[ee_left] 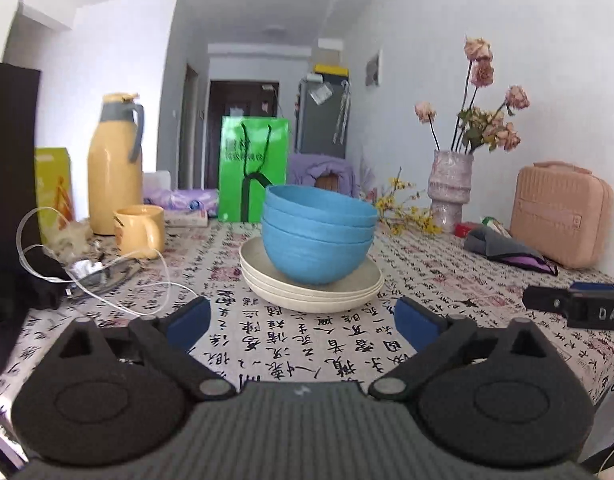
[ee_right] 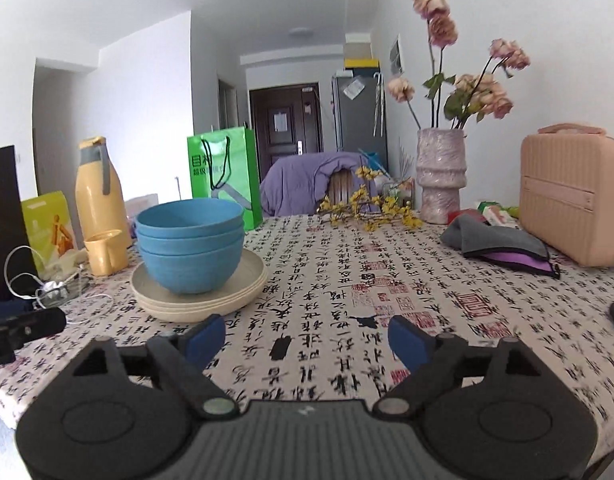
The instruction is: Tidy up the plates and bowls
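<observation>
Three nested blue bowls (ee_left: 319, 236) sit on a stack of cream plates (ee_left: 307, 292) in the middle of the table. My left gripper (ee_left: 303, 320) is open and empty just in front of the stack. In the right wrist view the bowls (ee_right: 191, 240) and plates (ee_right: 199, 300) lie to the left. My right gripper (ee_right: 307, 334) is open and empty over bare tablecloth, to the right of the stack. The right gripper's body shows at the right edge of the left wrist view (ee_left: 579, 306).
A yellow mug (ee_left: 141, 230), yellow thermos (ee_left: 115, 164), cables (ee_left: 87, 272) and a dark box stand left of the stack. A green bag (ee_left: 253, 168) stands behind. A vase of flowers (ee_right: 441, 176), grey cloth (ee_right: 499, 244) and pink case (ee_right: 575, 196) are at the right.
</observation>
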`<state>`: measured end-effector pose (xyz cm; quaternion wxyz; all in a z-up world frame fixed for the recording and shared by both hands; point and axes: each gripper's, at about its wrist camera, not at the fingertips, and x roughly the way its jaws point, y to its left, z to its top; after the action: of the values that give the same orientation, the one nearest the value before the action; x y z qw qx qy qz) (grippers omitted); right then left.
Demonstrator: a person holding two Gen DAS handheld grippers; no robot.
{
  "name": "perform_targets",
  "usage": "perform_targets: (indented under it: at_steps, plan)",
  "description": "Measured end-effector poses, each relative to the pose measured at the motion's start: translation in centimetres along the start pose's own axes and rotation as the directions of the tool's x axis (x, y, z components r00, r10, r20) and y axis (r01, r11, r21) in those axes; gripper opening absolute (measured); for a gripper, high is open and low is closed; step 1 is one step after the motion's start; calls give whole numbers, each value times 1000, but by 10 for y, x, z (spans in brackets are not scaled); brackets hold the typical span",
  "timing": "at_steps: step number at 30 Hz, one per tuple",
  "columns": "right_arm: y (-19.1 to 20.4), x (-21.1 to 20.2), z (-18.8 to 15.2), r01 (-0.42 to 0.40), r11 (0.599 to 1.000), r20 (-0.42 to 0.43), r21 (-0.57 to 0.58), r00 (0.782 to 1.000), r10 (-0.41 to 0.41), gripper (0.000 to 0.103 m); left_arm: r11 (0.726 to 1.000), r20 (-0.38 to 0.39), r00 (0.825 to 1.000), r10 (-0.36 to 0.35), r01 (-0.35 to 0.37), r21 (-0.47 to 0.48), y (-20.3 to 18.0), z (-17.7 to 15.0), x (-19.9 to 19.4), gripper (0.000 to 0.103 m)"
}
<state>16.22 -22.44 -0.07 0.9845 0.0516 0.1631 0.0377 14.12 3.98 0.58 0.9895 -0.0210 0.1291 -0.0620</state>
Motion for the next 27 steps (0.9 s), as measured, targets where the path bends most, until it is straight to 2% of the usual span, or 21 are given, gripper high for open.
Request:
perform_targets:
  at_steps: [4,7,11,14,16,18,22,27]
  plan:
    - [8,-39,-18,-18,999,47,-46,999,21,91,1000,40,999,10,-10,5,-10,-11,-34,103]
    - [17,-65,-33,-8,997,79,-83,997,15,91,999,72,996,43,-43,-1,-12,-20,-59,103]
    - [29,-95,-50,-3,998,102,-58,995,9,92,996,97,992,82,-79,-36,-9,-29,-90,103]
    - [39,-114,-62,-23,996,107,-86,994,32,92,996,109,990,94,-94,-13,-5,-32,-106,103]
    - [46,-126,-67,-14,994,138,-108,990,29,92,995,107,990,96,-96,0,-2,-32,-111,103]
    - [50,-134,-72,-26,992,170,-127,984,47,102,995,106,989,99,-100,5,0,-33,-112,103]
    - [58,-134,-76,-52,989,188,-139,979,78,102,994,106,988,110,-111,3,0,-36,-110,103]
    - [57,-131,-72,-47,993,170,-111,983,65,102,995,100,991,94,-95,10,1,-39,-110,103]
